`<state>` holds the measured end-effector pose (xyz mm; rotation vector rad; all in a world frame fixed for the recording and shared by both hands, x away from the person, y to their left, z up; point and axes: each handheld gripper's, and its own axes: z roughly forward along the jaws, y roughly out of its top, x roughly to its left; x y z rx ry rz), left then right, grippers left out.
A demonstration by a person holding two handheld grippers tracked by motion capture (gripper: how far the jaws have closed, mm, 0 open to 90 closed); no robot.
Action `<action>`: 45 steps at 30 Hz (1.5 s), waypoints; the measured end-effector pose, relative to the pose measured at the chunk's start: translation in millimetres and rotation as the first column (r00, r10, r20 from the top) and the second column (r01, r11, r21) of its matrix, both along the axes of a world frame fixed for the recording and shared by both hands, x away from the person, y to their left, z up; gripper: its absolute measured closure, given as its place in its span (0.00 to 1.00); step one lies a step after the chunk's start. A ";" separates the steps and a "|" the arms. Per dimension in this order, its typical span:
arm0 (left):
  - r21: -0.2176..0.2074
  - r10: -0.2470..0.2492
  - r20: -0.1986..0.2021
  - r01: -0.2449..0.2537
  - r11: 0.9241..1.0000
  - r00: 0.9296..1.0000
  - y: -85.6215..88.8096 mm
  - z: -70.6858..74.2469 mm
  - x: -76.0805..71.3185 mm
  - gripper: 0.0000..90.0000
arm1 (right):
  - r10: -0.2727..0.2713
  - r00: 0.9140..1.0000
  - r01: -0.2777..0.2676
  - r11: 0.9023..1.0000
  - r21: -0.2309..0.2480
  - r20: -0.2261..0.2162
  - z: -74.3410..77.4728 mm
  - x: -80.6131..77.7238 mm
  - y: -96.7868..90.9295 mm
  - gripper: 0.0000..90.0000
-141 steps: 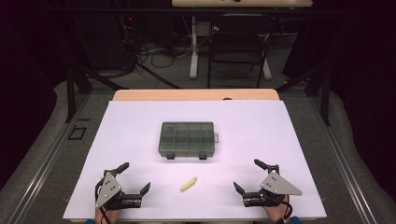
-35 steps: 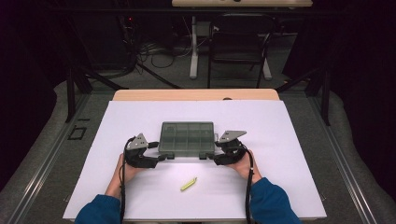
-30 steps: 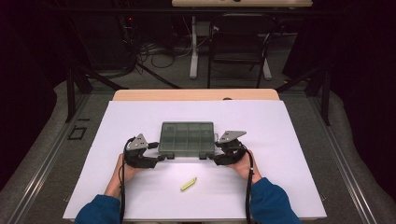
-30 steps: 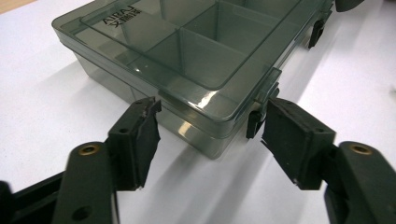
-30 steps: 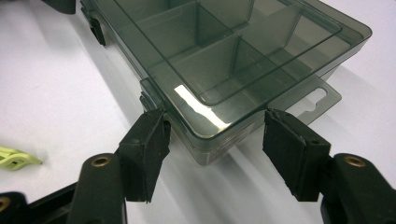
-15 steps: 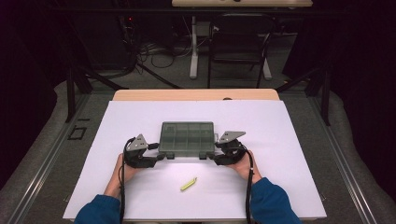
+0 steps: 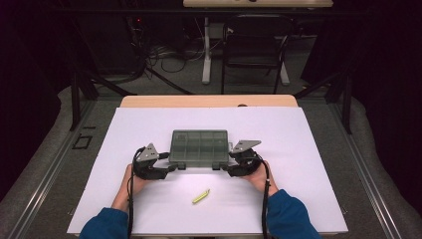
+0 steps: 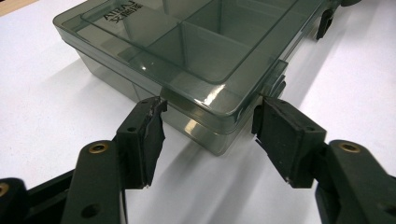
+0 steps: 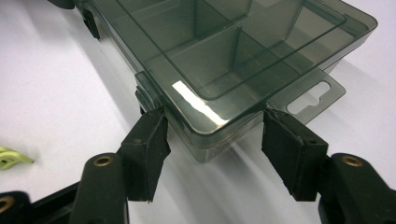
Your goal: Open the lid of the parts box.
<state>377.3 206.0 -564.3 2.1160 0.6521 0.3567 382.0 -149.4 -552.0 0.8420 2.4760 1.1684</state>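
Box point(image 7: 199, 147) mid-table point(image 7: 318, 149) – tool at each near corner; clip point(image 7: 201, 196) nearer person.

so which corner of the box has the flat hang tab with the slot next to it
The near corner that the right gripper straddles: the tab juts from the box there, while the left gripper's corner has none.

The smoky transparent plastic compartment box point(image 8: 187, 51) bears raised lettering on its lid. It is seen reversed and cannot be read for certain.
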 end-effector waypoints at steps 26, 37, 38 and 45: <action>-0.028 0.018 -0.026 -0.019 0.999 1.000 0.6 0.2 0.3 0.49 | -0.017 1.000 0.017 1.000 0.027 -0.007 -1.0 -0.2 -0.4 0.45; 0.004 0.028 -0.015 -0.028 1.000 0.999 -1.7 0.8 -0.1 0.44 | -0.008 1.000 0.008 1.000 0.011 -0.004 -0.6 0.2 -0.2 0.43; 0.005 0.031 -0.012 -0.031 1.000 0.999 -1.6 0.8 0.0 0.42 | -0.010 1.000 0.010 1.000 0.014 -0.005 -1.1 0.5 0.1 0.43; -0.006 0.015 -0.011 -0.015 1.000 1.000 -0.8 0.2 0.3 0.47 | -0.007 1.000 0.007 1.000 0.018 -0.011 -1.6 0.7 -0.9 0.43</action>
